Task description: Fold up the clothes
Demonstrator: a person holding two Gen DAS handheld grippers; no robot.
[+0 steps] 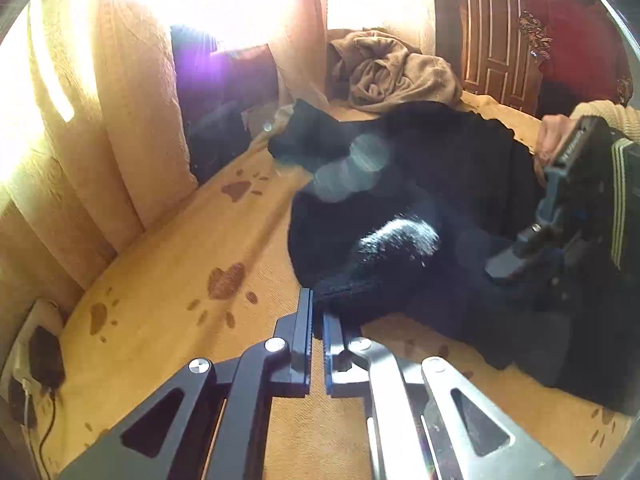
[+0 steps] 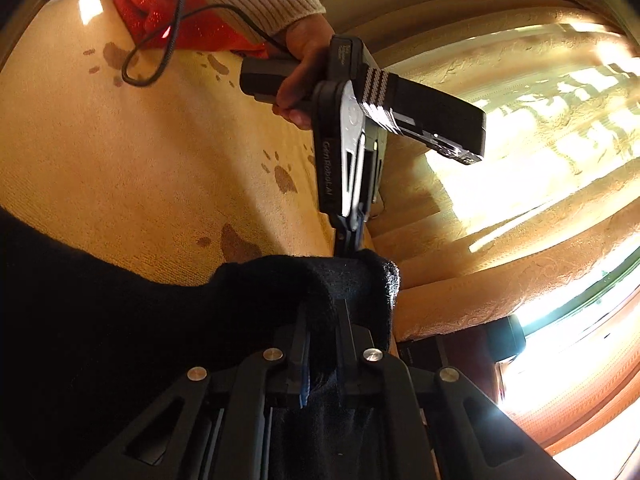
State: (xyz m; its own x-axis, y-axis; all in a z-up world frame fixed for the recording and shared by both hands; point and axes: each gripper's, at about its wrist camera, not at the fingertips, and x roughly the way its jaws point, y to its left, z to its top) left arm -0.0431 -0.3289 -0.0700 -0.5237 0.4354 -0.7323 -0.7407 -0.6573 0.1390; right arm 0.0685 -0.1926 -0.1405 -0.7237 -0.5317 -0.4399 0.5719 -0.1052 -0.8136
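Presently both grippers pinch the black sweater [image 1: 420, 184] on the yellow blanket [image 1: 168, 280] near its curtain-side edge: left gripper [image 1: 317, 320] clamps a cuff, right gripper [image 2: 323, 344] grips bunched knit, likely to draw it flat.

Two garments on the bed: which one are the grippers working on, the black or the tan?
The black sweater: the left gripper pinches its edge. The tan garment lies crumpled and untouched at the far end.
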